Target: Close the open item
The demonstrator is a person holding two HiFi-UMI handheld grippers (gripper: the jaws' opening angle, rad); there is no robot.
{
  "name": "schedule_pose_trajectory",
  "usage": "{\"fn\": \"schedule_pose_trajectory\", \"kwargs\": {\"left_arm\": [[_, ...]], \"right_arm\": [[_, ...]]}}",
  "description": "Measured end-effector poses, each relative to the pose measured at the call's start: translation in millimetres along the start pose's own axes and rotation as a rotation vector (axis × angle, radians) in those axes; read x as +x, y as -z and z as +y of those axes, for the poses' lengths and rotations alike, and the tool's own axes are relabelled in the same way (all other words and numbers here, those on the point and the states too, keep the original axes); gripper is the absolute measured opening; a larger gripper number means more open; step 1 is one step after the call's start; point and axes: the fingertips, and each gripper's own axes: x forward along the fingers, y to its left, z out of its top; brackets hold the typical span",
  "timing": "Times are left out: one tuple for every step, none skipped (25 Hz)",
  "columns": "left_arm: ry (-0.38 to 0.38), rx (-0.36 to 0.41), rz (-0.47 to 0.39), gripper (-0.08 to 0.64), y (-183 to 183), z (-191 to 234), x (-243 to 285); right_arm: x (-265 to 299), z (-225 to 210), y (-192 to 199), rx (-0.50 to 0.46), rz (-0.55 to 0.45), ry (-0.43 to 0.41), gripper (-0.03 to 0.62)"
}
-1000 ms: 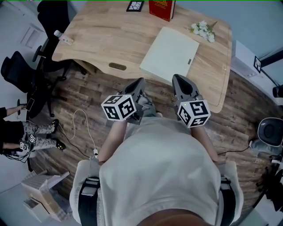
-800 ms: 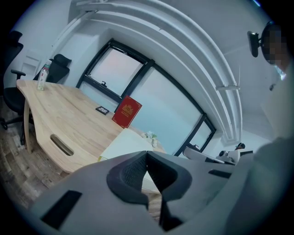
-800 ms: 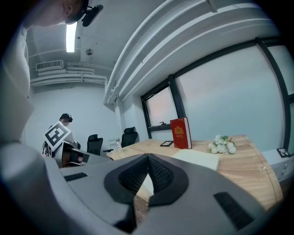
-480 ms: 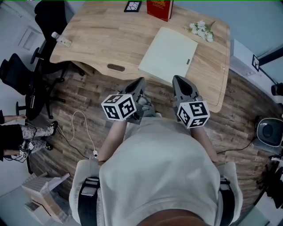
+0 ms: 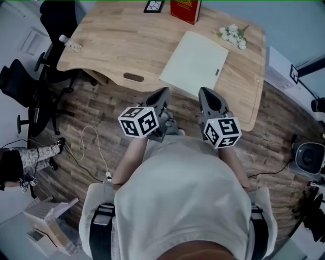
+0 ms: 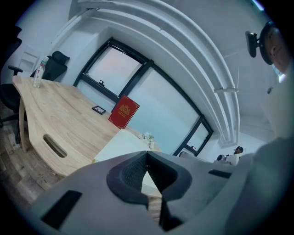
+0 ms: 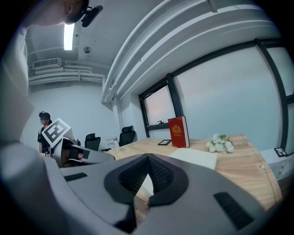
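- Bystander's leg [image 5: 38, 152], far left on the floor: has drawn back toward the edge; no bearing on the task.
- Chair [image 5: 23, 91], bottle [image 5: 71, 44]: at the left end of the worktop [image 5: 117, 45], well apart from the task's thing.
- Picture frame [image 5: 154, 6]: far edge.
- Left hand-held gripper [image 5: 163, 92]: clenched, empty, short of the near edge; has kept its place.
- Red book [image 5: 186, 10]: upright, far edge.
- Pale folder [image 5: 195, 63], the task's thing: flat, centre-right, cover down and apparently shut; unchanged, so nothing looks left to close.
- Right hand-held gripper [image 5: 203, 91]: clenched, empty, just short of the folder; unmoved.
- Flowers [image 5: 232, 35]: beyond the folder's far corner; nothing bars the approach.
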Motion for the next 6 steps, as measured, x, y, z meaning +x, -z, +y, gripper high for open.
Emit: {"fn": "schedule_pose_trajectory", "kwargs": {"left_arm": [[0.0, -0.002, 0.002, 0.02, 0.2, 0.2, 0.5], [0.002, -0.006, 0.005, 0.02, 0.3, 0.3, 1.1], [0.004, -0.009, 0.007, 0.02, 0.1, 0.4, 1.8], [0.006, -0.012, 0.008, 0.02, 0.0, 0.5, 2.4], [0.008, -0.015, 0.01, 0.02, -0.1, 0.6, 2.9], [0.01, -0.018, 0.011, 0.02, -0.2, 0.8, 3.4]], "right_arm": [[0.6, 0.0, -0.2, 0.001, 0.0, 0.0, 0.018], [1.3, -0.1, -0.5, 0.001, 0.001, 0.0, 0.018], [2.1, -0.2, -0.7, 0.002, 0.001, -0.001, 0.018], [2.9, -0.3, -0.8, 0.003, 0.002, -0.001, 0.018], [3.7, -0.4, -0.8, 0.003, 0.003, -0.002, 0.018], [4.5, -0.4, -0.8, 0.004, 0.004, -0.003, 0.018]]}}
